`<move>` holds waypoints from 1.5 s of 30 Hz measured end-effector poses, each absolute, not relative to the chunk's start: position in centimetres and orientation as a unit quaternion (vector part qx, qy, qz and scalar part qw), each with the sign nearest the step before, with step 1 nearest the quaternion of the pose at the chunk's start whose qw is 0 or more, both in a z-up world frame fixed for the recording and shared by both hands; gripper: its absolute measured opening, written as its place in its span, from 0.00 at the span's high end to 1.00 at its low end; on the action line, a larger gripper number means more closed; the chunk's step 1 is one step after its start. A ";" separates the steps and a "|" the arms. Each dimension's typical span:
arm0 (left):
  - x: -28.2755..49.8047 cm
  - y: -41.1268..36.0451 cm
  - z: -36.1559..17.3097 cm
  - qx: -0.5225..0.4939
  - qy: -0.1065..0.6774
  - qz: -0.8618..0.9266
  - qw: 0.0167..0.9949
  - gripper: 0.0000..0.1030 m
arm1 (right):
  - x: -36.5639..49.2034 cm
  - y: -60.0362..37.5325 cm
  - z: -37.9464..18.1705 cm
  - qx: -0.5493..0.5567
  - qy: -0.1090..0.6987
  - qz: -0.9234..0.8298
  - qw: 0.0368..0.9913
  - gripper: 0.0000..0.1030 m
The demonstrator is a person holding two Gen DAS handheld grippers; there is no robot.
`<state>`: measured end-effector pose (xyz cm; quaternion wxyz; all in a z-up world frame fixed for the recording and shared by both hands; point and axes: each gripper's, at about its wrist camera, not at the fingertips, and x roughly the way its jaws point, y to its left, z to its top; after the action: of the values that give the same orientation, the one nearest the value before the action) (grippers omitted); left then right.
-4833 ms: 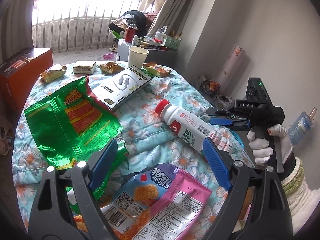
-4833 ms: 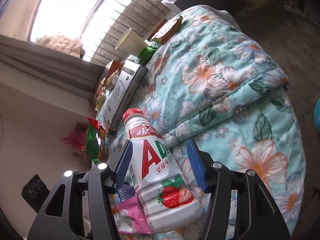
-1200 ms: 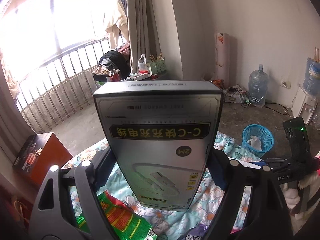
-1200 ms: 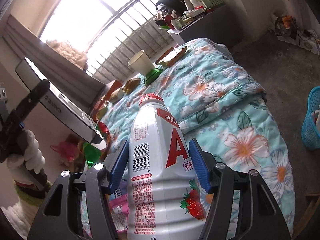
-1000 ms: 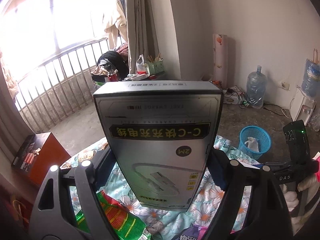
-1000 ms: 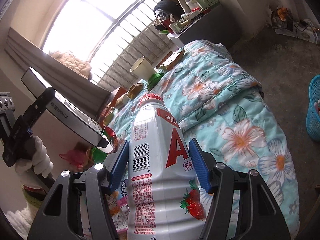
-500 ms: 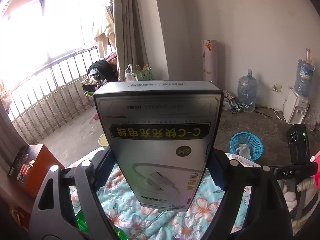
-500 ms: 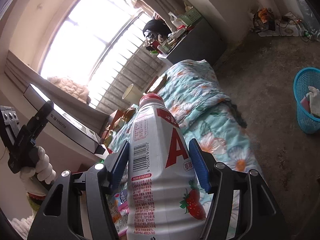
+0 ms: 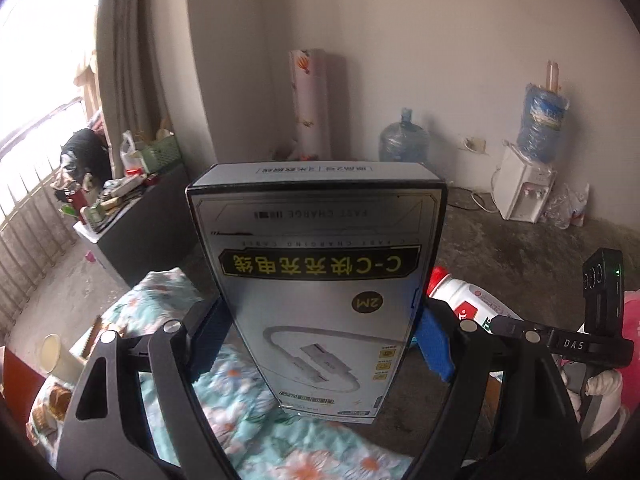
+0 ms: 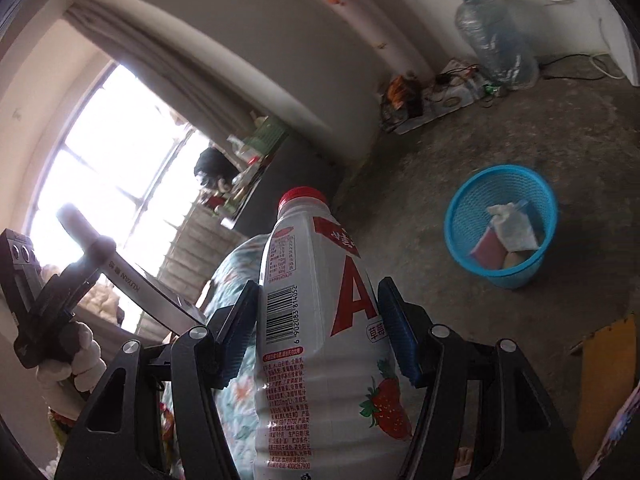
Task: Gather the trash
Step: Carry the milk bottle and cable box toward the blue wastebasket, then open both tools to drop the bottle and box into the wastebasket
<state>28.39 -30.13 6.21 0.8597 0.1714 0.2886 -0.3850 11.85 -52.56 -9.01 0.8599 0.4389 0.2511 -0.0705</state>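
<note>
Your left gripper [image 9: 320, 336] is clamped on the grey cable box [image 9: 316, 280]: fingers [image 9: 434, 340] spread wide, pads flat on both long edges, box upright w/ its print upside down to the camera. Your right gripper [image 10: 316, 332] has the white strawberry-milk bottle [image 10: 316, 360] pinched at mid-body, fingers [image 10: 394, 332] about half open around it, red cap up and away from you.

Landmark is the blue mesh bin [image 10: 502, 224] on the concrete floor. In the right wrist view the bottle's cap sits left of the bin and nearer to you, nothing touching. Inside the bin: white crumpled paper and a pink packet against the far wall. The bin doesn't show in the left wrist view; the box fills the middle of that view.

Left of the bin, the floral bedspread [image 9: 256, 408] runs under both grippers. Further left, your left hand in a white glove [image 10: 76, 356] shows w/ the box edge-on. A paper cup [image 9: 56, 356] stands on the bedspread's far left.

Beyond the bin, by the wall: a big water jug [image 10: 494, 40], a tangle of cables beside it, a tall rolled mat [image 9: 312, 104], and a water dispenser [image 9: 524, 188] off to the right.
</note>
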 end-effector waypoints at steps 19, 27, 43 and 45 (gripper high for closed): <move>37.1 -51.8 -13.5 0.196 0.477 -0.377 0.770 0.25 | 22.7 -72.3 -30.4 0.610 0.324 -0.179 0.700 0.35; 38.3 -53.4 -15.7 0.195 0.495 -0.367 0.762 0.25 | 18.6 -71.3 -32.4 0.628 0.279 -0.179 0.704 0.35; 42.1 -59.8 -20.5 -0.009 0.599 -0.306 0.740 0.16 | 9.1 -66.4 -29.9 0.638 0.232 -0.213 0.703 0.35; 42.1 -59.3 -21.7 -0.009 0.608 -0.276 0.745 0.16 | 8.9 -66.1 -29.9 0.638 0.236 -0.210 0.702 0.35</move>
<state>42.07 -59.34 -21.67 0.7447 -0.0091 0.6077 -0.2758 8.94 -66.08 -29.92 0.7024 0.6380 0.2360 -0.2095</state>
